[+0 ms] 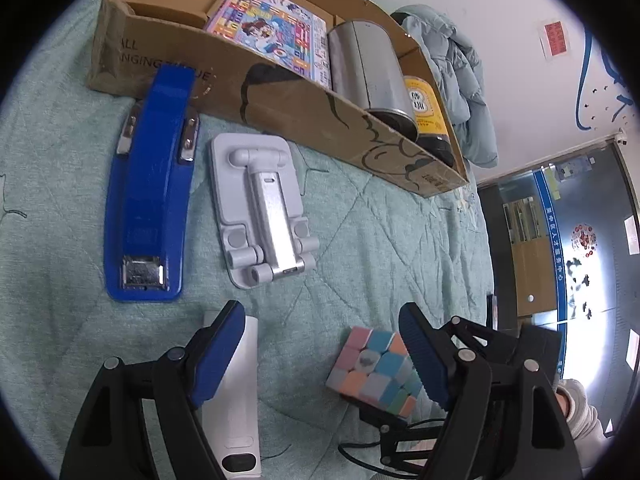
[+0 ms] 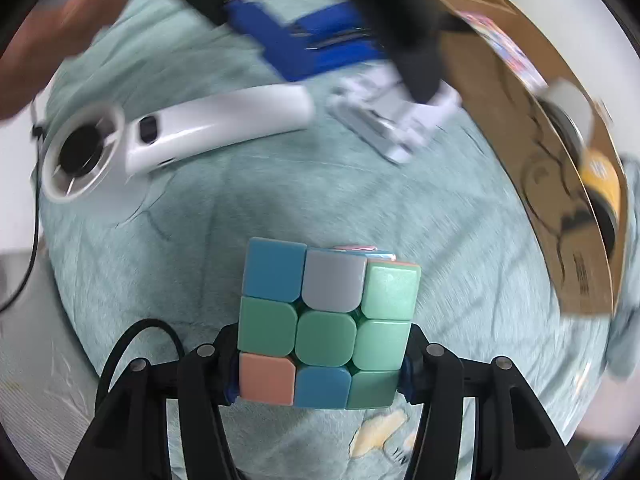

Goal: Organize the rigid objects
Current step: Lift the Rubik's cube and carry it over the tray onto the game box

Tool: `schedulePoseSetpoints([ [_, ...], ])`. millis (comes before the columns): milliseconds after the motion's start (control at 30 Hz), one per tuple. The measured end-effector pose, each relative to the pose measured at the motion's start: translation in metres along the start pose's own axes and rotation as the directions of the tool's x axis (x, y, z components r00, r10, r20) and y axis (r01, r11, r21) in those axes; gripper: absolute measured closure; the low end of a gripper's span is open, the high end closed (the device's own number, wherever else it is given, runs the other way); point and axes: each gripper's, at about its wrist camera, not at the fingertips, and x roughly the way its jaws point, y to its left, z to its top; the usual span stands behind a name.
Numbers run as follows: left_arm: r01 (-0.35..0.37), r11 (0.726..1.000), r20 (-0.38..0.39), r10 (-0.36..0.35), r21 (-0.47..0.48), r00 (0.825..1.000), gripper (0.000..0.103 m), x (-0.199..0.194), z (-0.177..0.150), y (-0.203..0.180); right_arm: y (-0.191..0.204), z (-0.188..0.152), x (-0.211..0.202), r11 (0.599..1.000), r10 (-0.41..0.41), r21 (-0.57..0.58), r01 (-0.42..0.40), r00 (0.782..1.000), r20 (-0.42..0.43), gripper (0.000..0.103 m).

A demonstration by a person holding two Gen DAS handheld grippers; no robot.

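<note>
My right gripper point(image 2: 320, 368) is shut on a pastel puzzle cube point(image 2: 326, 328), held just above the green quilt; the cube also shows in the left wrist view point(image 1: 372, 368). My left gripper point(image 1: 324, 356) is open and empty, hovering over the quilt. A white handheld fan point(image 1: 236, 396) lies under its left finger and also shows in the right wrist view point(image 2: 180, 128). A blue stapler point(image 1: 148, 192) and a grey folding phone stand point(image 1: 264, 208) lie ahead of it. A cardboard box point(image 1: 280, 96) stands beyond them.
The box holds a colourful booklet point(image 1: 272, 36), a metal can point(image 1: 372, 68), a yellow-labelled bottle point(image 1: 428, 116) and small cartons. A pale jacket point(image 1: 460, 80) hangs behind. A black cable point(image 2: 132, 344) runs by the right gripper. The quilt point(image 1: 380, 240) ends at right.
</note>
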Motion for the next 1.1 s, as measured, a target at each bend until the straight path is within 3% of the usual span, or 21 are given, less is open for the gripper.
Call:
schedulePoseSetpoints([
  [133, 0.039, 0.999, -0.037, -0.039, 0.014, 0.999, 0.025, 0.009, -0.002, -0.007, -0.024, -0.009, -0.006, 0.982, 0.034, 0.185, -0.035, 0.999, 0.007, 0.049],
  [267, 0.128, 0.991, -0.132, -0.120, 0.049, 0.984, 0.025, 0.027, -0.003, -0.026, -0.057, -0.021, -0.025, 0.915, 0.078, 0.390, -0.099, 0.995, 0.070, 0.049],
  [400, 0.199, 0.977, -0.182, -0.183, 0.073, 0.966, 0.025, 0.037, 0.003, -0.042, -0.083, -0.029, -0.043, 0.864, 0.061, 0.491, -0.113, 0.991, 0.120, 0.049],
  [500, 0.248, 0.968, -0.221, -0.233, 0.041, 0.947, 0.025, 0.044, 0.007, -0.045, -0.091, -0.033, -0.047, 0.857, 0.034, 0.506, -0.101, 0.990, 0.140, 0.049],
  [767, 0.284, 0.959, -0.233, -0.277, -0.004, 0.932, 0.025, 0.047, 0.010, -0.038, -0.094, -0.047, -0.043, 0.854, -0.012, 0.516, -0.065, 0.990, 0.144, 0.049],
  [833, 0.325, 0.945, -0.251, -0.320, -0.022, 0.913, 0.025, 0.049, 0.011, -0.038, -0.090, -0.048, -0.040, 0.860, -0.017, 0.507, -0.060, 0.989, 0.146, 0.049],
  [900, 0.395, 0.918, -0.291, -0.387, -0.035, 0.875, 0.022, 0.053, 0.010, -0.043, -0.087, -0.045, -0.037, 0.866, -0.018, 0.496, -0.057, 0.989, 0.146, 0.049],
  [967, 0.418, 0.908, -0.302, -0.404, -0.020, 0.863, 0.022, 0.056, 0.009, -0.047, -0.083, -0.042, -0.036, 0.871, -0.027, 0.489, -0.047, 0.990, 0.142, 0.049],
  [1100, 0.408, 0.910, -0.316, -0.408, -0.070, 0.856, 0.020, 0.068, 0.010, -0.041, -0.084, -0.040, -0.041, 0.862, -0.006, 0.498, -0.090, 0.982, 0.188, 0.049],
])
